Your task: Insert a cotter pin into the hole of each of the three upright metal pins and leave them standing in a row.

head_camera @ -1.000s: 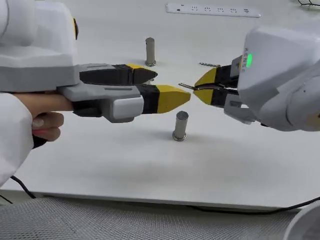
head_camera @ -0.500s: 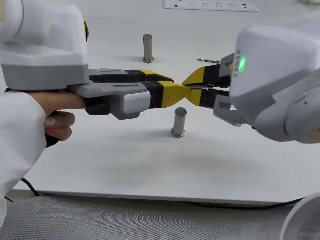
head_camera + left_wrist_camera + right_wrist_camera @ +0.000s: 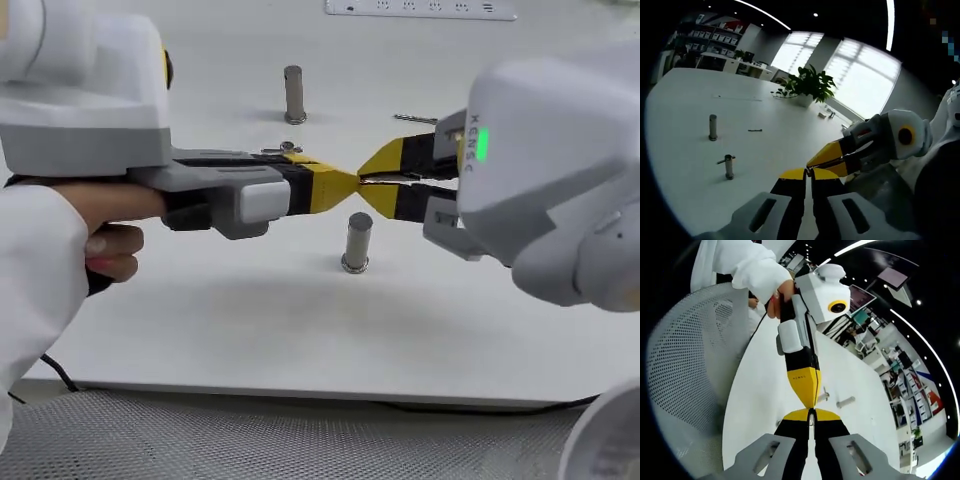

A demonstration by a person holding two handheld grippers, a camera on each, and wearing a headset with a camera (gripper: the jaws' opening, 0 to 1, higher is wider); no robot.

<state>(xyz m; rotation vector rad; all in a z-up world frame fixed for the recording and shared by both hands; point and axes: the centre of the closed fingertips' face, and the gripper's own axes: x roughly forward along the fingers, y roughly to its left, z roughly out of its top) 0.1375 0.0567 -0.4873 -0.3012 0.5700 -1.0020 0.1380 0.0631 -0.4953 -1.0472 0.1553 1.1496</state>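
My left gripper [image 3: 352, 185] and right gripper [image 3: 364, 182] meet tip to tip above the white table. A thin cotter pin [image 3: 378, 180] lies level between the right jaws, and the left jaws are closed on its near end. Below the tips stands a bare upright metal pin [image 3: 357, 243]. A second bare pin [image 3: 293, 95] stands at the back. A third pin [image 3: 729, 166] has a cotter pin through its top; its top [image 3: 285, 150] peeks over the left gripper. A loose cotter pin [image 3: 415, 120] lies on the table behind the right gripper.
A white power strip [image 3: 420, 8] lies along the far side of the table. The table's front edge [image 3: 300, 385] runs close below the grippers. A mesh chair back [image 3: 685, 365] stands beside the table, and a potted plant [image 3: 810, 85] sits far across it.
The left gripper has moved right to meet the right gripper and its jaws have gone from open to shut on the end of the cotter pin held by the right gripper.
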